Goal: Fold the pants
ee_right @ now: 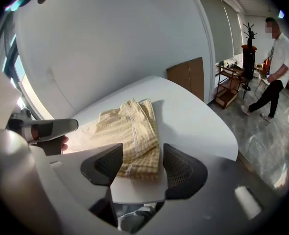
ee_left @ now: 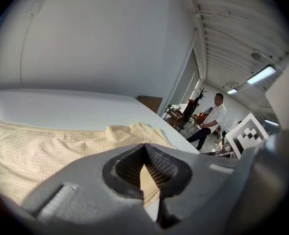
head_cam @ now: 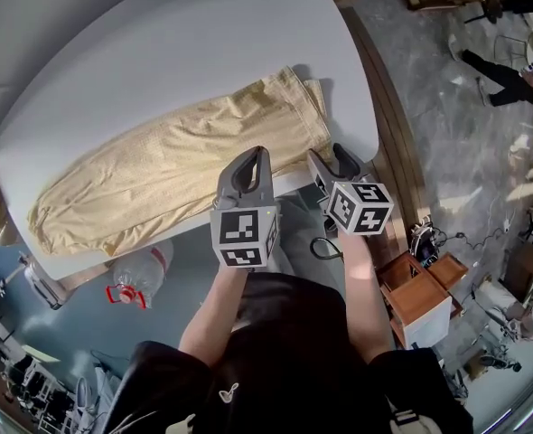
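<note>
the pants [head_cam: 176, 165] lie flat on the white table [head_cam: 158, 43], one end right by the near edge. they look soft, thin & light, so they'll prob flop & slide. best to pinch the end corners. left gripper [ee_left: 144, 147] has jaws shut w/ nothing in them. right gripper [ee_right: 142, 153] has jaws wide apart, empty, by that edge. lots of bare table behind for the fold.
</note>
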`<state>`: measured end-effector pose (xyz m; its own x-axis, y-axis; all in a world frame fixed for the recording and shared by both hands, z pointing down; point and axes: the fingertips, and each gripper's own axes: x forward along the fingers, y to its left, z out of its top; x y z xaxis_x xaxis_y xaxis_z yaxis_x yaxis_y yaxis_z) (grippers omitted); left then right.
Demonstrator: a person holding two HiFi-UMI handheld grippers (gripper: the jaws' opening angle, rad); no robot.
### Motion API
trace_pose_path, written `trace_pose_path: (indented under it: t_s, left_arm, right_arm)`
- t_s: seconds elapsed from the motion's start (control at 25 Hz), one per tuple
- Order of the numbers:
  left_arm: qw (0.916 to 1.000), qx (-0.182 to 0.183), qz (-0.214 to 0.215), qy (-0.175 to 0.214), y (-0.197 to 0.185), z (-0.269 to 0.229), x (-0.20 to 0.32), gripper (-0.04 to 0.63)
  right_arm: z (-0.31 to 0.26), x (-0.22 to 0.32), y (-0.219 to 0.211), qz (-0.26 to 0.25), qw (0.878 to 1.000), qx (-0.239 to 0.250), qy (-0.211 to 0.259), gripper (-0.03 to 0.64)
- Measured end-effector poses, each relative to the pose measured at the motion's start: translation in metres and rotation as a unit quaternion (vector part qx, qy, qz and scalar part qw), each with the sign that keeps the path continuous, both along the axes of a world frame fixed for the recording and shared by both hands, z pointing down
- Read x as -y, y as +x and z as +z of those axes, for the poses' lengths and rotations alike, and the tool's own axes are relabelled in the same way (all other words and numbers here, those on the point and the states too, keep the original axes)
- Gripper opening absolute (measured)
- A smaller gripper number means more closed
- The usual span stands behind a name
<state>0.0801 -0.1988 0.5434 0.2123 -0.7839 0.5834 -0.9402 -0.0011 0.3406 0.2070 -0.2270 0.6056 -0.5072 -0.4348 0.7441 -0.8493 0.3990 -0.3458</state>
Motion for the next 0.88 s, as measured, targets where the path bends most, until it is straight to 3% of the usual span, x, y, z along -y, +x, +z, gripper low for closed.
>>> trace_pose_path:
  t_s: [0.12,0.28,0.68,0.8,0.88]
  left_arm:
    - [1.0000,0.006,-0.003,-0.002,-0.003,0.002,-0.001,0.003]
    - [1.0000,0.006,-0.007,-0.003,-0.005,0.001,-0.001,0.003]
    - [0.9998,0.006,-0.020,-0.003,-0.012,0.002,-0.002,0.003]
    - [0.9997,0.006,-0.022,-0.004,-0.013,0.002,-0.003,0.003]
    - [0.9997,0.007,-0.023,-0.005,-0.013,0.001,-0.003,0.003]
  right_arm:
    - [0.002,0.003,0.003,0.001,1.000,-0.015,-0.004,0.224]
    - [0.001,0.006,-0.003,-0.005,1.000,-0.010,-0.013,0.222]
    - [0.008,0.008,0.000,-0.044,0.996,-0.073,-0.013,0.163]
    - [0.008,0.007,-0.002,-0.054,0.996,-0.064,-0.023,0.148]
    - [0.008,0.004,-0.008,-0.060,0.996,-0.053,-0.029,0.081]
